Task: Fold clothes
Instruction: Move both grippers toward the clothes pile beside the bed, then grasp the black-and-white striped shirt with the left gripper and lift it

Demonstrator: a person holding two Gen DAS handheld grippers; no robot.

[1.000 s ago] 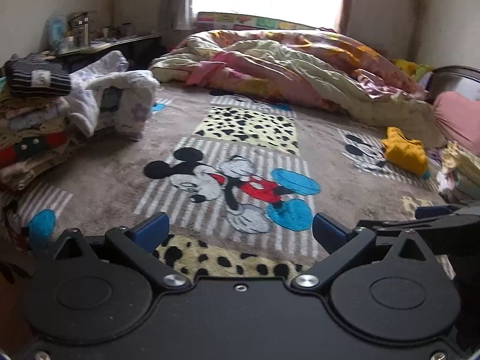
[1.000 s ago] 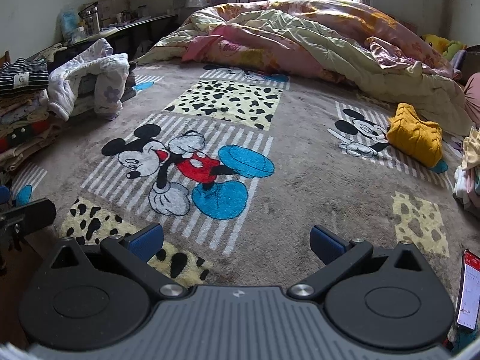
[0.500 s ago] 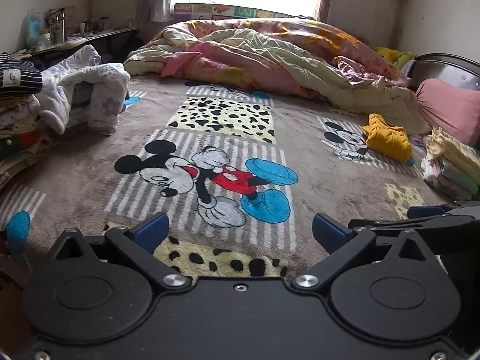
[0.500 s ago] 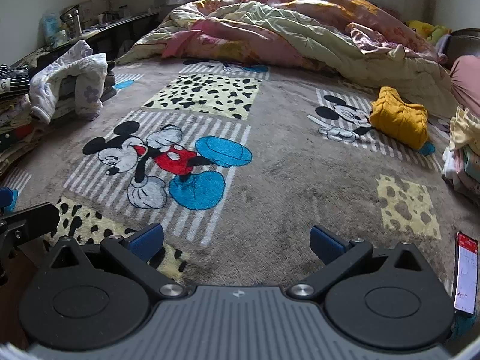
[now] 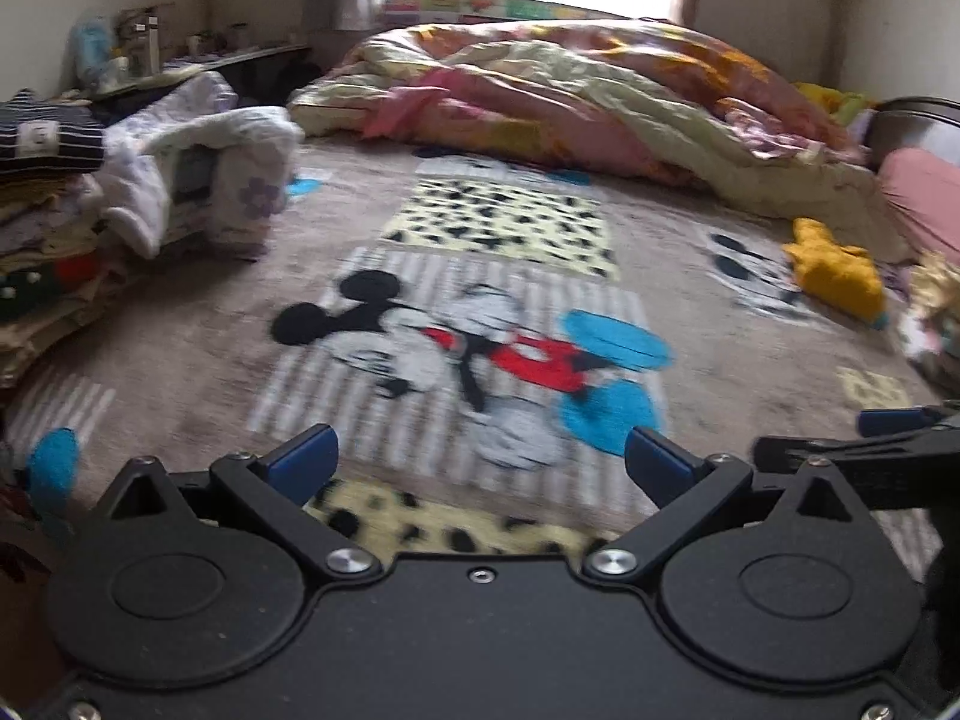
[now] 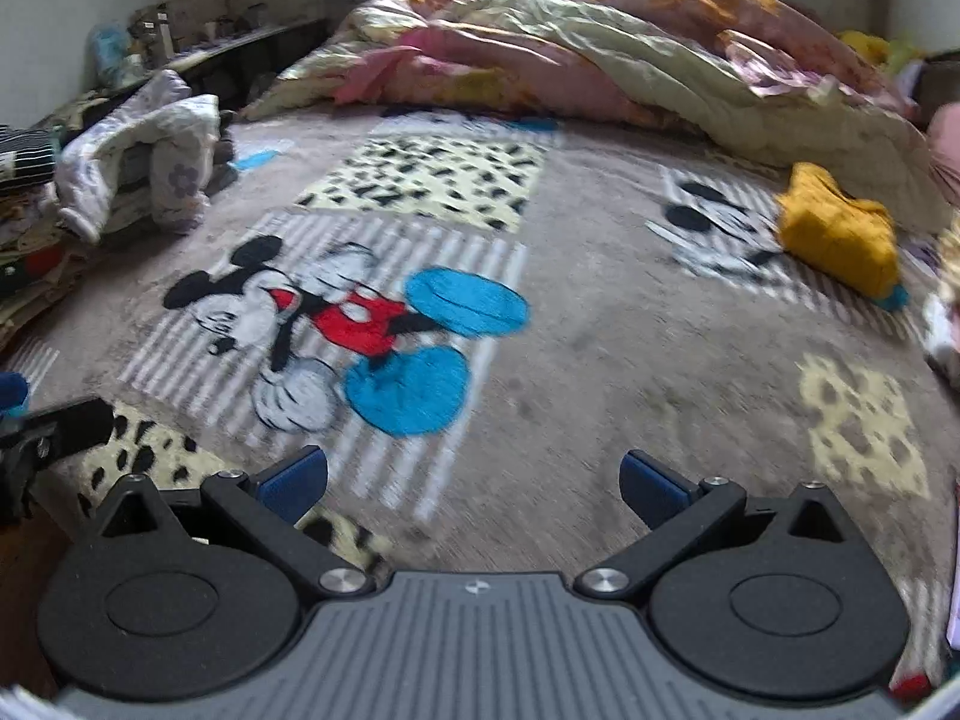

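Clothes lie around the edges of a cartoon-mouse blanket (image 6: 600, 312), none of them in either gripper. Largest is the stack of folded garments (image 5: 42, 252), far off to the left of the left gripper (image 5: 480, 462), topped by a dark striped piece (image 5: 42, 138). Beside it, a white quilted jacket with a purple flower print (image 5: 210, 180) is slumped and unfolded, sleeves hanging. A yellow knit garment (image 6: 837, 234) lies crumpled ahead and to the right of the right gripper (image 6: 474, 483), below the rumpled quilt (image 6: 600, 48). Smaller pale folded pieces (image 5: 936, 312) sit at the far right edge.

Left gripper: blue pads spread wide, nothing between them, low over the blanket. Right gripper: likewise spread and empty.

Versus 0.5 s ago: both views are now motion-blurred. In the left view the stack and jacket sit further in from the left edge; the yellow garment has slid towards the right edge. Jaw spacing is unchanged on both.
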